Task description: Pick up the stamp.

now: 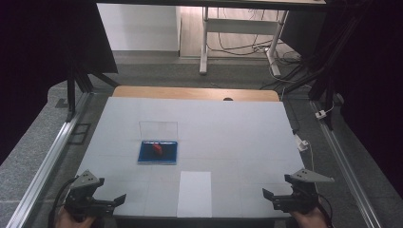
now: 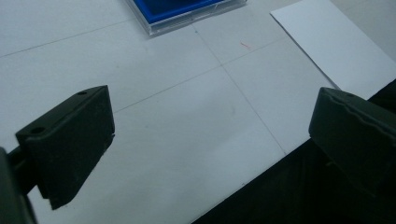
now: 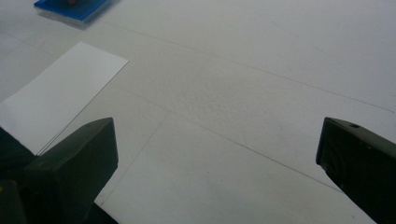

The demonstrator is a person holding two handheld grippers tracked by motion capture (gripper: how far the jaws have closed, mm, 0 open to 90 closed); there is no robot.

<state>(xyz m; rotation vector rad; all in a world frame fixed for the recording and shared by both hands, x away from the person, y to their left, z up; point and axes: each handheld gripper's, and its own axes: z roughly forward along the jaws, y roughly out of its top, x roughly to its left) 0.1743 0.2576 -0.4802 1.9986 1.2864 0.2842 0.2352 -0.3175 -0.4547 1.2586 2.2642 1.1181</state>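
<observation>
Blue tray (image 1: 158, 153) sits left of the table's (image 1: 237, 128) middle, a small red piece (image 1: 157, 149) lying in it and a clear lid (image 1: 158, 129) standing upright at its far edge. Nearer you, a white sheet (image 1: 195, 194) lies flat at the near edge. Your left tool (image 1: 102, 199) hangs at the near-left corner, your right tool (image 1: 278, 198) at the near-right, both angled inward. Each has its jaws spread wide and grips nothing. Your hands are cut off at the bottom edge.

Lab: framed rig (image 1: 47, 147), loose cables (image 1: 247, 47)
</observation>
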